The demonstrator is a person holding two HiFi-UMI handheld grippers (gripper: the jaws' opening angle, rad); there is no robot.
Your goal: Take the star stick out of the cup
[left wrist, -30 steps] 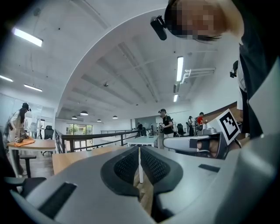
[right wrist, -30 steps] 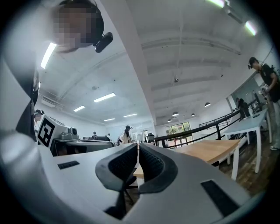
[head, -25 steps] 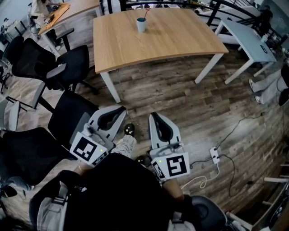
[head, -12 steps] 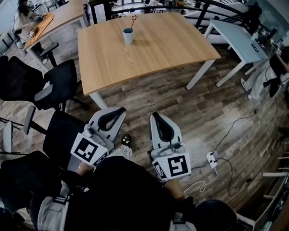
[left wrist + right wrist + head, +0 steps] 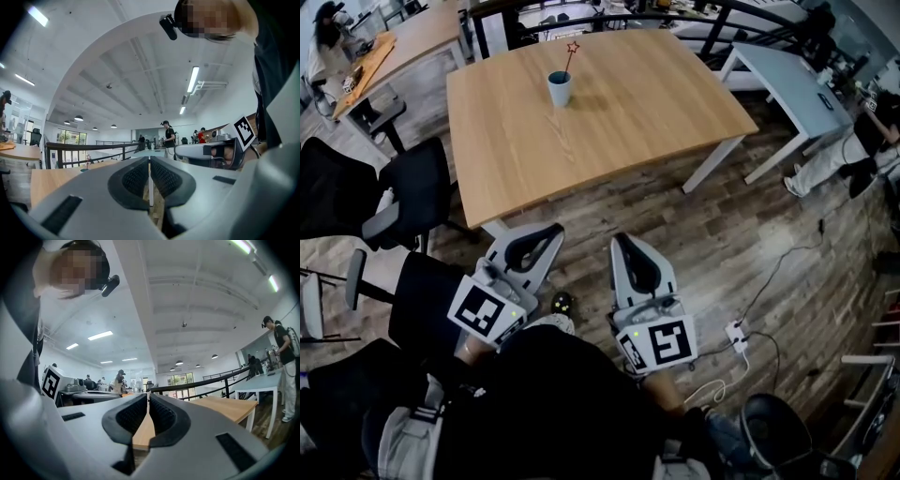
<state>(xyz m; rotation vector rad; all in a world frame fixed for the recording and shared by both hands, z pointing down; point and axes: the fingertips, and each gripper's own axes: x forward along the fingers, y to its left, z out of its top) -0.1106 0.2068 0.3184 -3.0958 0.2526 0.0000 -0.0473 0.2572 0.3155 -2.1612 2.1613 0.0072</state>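
- Near, lower centre of the head view: I hold the left gripper (image 5: 542, 234) and the right gripper (image 5: 623, 246) side by side, close to my body, over the floor. In each gripper view the jaws stand together with nothing between them. Both are clenched and empty.
- Middle of the frame: the near edge of the wooden table (image 5: 628, 122) lies between the grippers and the target.
- Far, upper centre-left: the cup (image 5: 560, 89) stands upright on the table, well apart from both grippers. The star stick (image 5: 570, 58) stands inside it.
- Orientation: the stick's long axis runs near upright. Its lower end is in the cup, and its star end is uppermost and leans toward the upper right of the frame.
- Step in hand, by my judgement: approach, with no contact yet.
- Procedure: close in on the table and release one gripper's jaws before arrival.
- Procedure: pinch the bare shaft above the rim, below the star.
- Procedure: draw the stick out along its own lean, not straight up, so the cup does not tip.
- Option: steady the cup wall with the other gripper.
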